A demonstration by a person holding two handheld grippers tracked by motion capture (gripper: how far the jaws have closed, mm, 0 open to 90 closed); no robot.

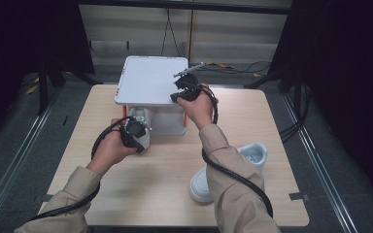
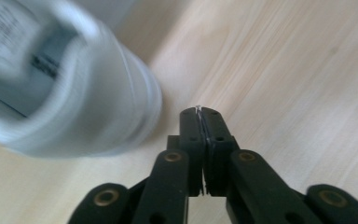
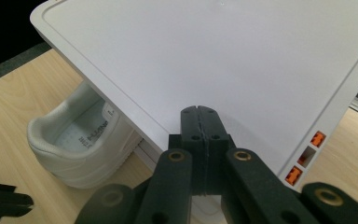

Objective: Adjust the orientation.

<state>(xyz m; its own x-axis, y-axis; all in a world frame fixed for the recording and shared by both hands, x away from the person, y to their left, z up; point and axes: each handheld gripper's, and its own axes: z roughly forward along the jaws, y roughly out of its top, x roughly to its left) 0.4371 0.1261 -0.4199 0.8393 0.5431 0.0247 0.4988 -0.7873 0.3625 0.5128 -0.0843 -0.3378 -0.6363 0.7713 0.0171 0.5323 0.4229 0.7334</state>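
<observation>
Left claw (image 2: 200,112): jaws pressed together, nothing between; just beside heel of shoe (image 2: 65,88), blurred in left gripper view. In high view left claw (image 1: 135,131) hides most of that shoe; toe end tucked under white stand (image 1: 148,80), out of sight. Right claw (image 3: 199,112): jaws closed, empty, tips over stand's top near its edge. Second shoe (image 1: 252,155) on surface (image 1: 175,160) near right forearm; sleeve covers its middle. Stand's far corner cut off in right gripper view.
</observation>
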